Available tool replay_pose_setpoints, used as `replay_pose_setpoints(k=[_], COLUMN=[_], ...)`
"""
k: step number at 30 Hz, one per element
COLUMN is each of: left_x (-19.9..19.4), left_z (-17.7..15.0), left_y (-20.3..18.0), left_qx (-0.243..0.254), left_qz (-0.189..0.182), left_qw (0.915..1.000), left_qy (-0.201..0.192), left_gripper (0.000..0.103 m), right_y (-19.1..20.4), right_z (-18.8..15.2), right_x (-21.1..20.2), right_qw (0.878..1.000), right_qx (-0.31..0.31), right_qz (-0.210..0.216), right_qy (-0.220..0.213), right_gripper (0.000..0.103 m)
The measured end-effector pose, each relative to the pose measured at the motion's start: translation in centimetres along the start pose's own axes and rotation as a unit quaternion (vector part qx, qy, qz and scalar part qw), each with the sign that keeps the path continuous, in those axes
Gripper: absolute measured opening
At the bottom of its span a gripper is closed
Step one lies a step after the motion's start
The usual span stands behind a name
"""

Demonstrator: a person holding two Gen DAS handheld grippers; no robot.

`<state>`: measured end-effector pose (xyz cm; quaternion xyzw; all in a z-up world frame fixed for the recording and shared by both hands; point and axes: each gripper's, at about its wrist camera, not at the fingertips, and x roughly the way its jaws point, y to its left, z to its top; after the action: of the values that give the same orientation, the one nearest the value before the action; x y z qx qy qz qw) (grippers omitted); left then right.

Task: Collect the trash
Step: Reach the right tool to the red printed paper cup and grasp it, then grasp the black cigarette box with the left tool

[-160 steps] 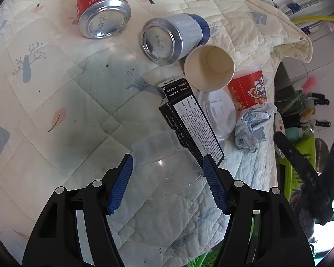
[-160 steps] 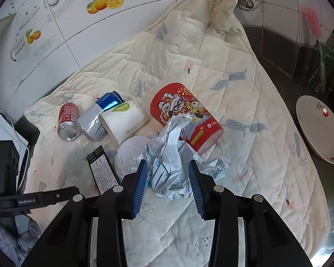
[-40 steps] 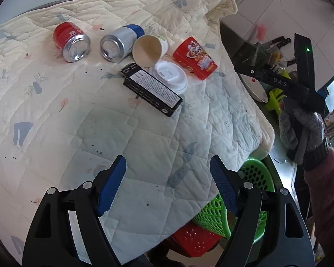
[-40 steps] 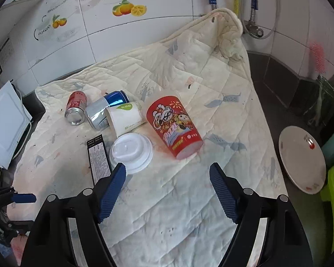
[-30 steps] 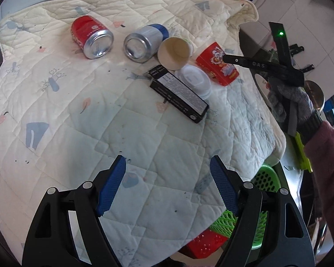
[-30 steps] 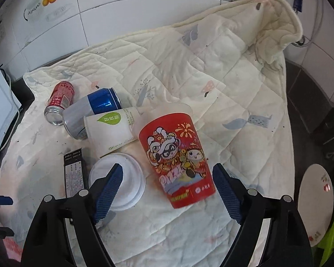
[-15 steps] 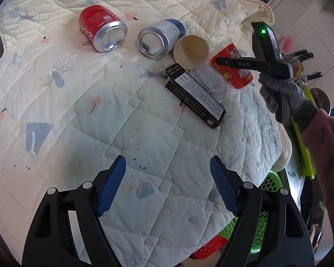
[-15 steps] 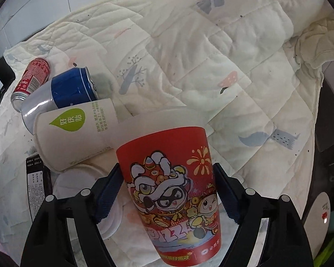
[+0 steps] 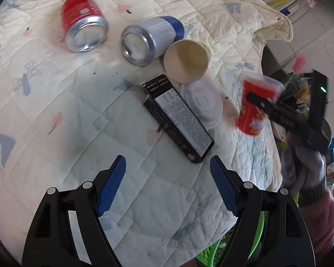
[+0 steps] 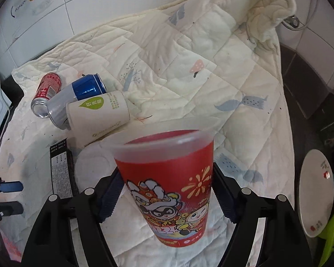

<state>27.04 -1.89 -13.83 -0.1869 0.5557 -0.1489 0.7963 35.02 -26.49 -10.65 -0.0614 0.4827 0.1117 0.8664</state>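
Your right gripper (image 10: 167, 191) has lifted the red cup (image 10: 170, 178), jaws closing on it. Your left gripper (image 9: 168, 187), lower centre, gapes empty over the quilt (image 9: 55, 102).

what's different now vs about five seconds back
The clear plastic cup and the crumpled paper wad are gone from the quilt. The right tongs have moved onto the red cartoon cup, raised it off its side, and their jaws are closing around it. The left tongs are open and empty. The red can, blue can, paper cup, lid and black box have not moved.
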Motion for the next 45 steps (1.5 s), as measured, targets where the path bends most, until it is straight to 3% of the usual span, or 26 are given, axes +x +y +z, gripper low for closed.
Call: replay_pose_setpoints(k=[4,9,19,22,25,36,45], left_x=[1.8,4.5,7.3,7.3,7.6,5.3,4.4], left_z=[1.4,2.7,3.9,4.4,4.3,3.3,3.4], left_y=[-1.9,-3.4,-4.0,-3.9,-4.4,-2.7,-1.2], left_qx=[-0.007,-0.014,-0.012,-0.026,-0.01,0.002,0.02], left_qz=[0.003,0.05,0.095,0.095,0.126,0.155,0.16], left_qw=[0.9999,0.9985,0.9951,0.9949,0.9917,0.9878,0.9866], left_qy=[0.008,0.018,0.024,0.022,0.024,0.015,0.021], left_gripper=[0.077,0.077,0.077,0.077,0.077,0.053,0.053], right_y=[0.0,0.2,0.4,0.4,0.6,1.5,2.1], right_z=[-1.6,-3.8,-6.8,-7.1,-7.3,-7.5,-7.8], right_x=[-2.8,-5.3,-7.7,-8.1,-8.2,-9.2,-9.7], right_qw=[1.0,0.999,0.997,0.997,0.997,0.997,0.998], right_qx=[0.018,0.035,0.062,0.069,0.067,0.049,0.036], right_qz=[0.006,0.007,0.014,0.016,0.014,0.016,0.017], right_qy=[-0.011,-0.024,-0.036,-0.041,-0.041,-0.052,-0.053], right_gripper=[0.071,0.071,0.071,0.071,0.071,0.071,0.071])
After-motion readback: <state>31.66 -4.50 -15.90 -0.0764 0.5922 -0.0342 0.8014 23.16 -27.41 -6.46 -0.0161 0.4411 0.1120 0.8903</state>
